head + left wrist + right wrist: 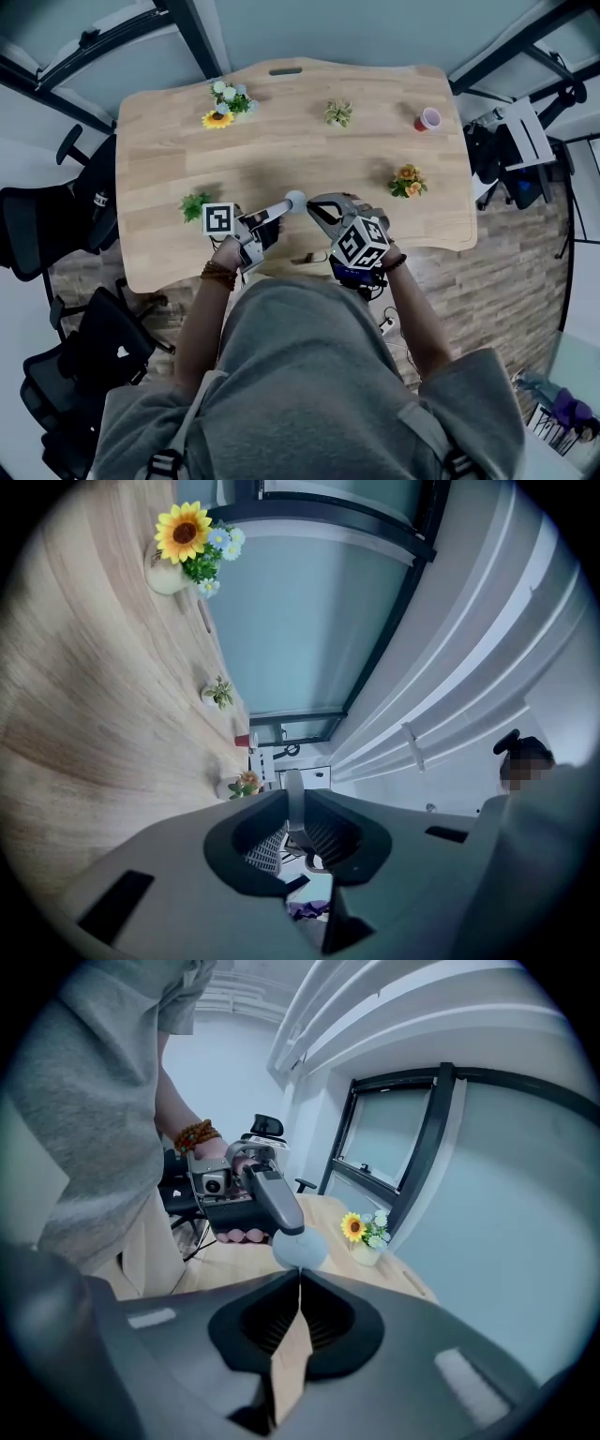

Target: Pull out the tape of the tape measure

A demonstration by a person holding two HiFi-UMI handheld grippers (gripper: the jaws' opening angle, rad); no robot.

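Observation:
A round pale grey tape measure (295, 199) hangs above the wooden table (281, 150) near its front edge. My left gripper (287, 203) is shut on it; in the left gripper view the case (294, 801) shows edge-on between the ribbed pads. My right gripper (315, 206) comes in from the right, its tips against the case. In the right gripper view the case (298, 1247) sits just past my right gripper (299, 1277), whose jaws stand together with only a thin pale strip, the tape's tip, between them. The left gripper (265, 1194) holds the case from behind.
On the table stand a sunflower vase (225, 101), a small green plant (338, 113), a red cup (428, 119), an orange flower pot (408, 181) and a green plant (195, 205) beside my left gripper. Black office chairs (56, 220) stand left of the table.

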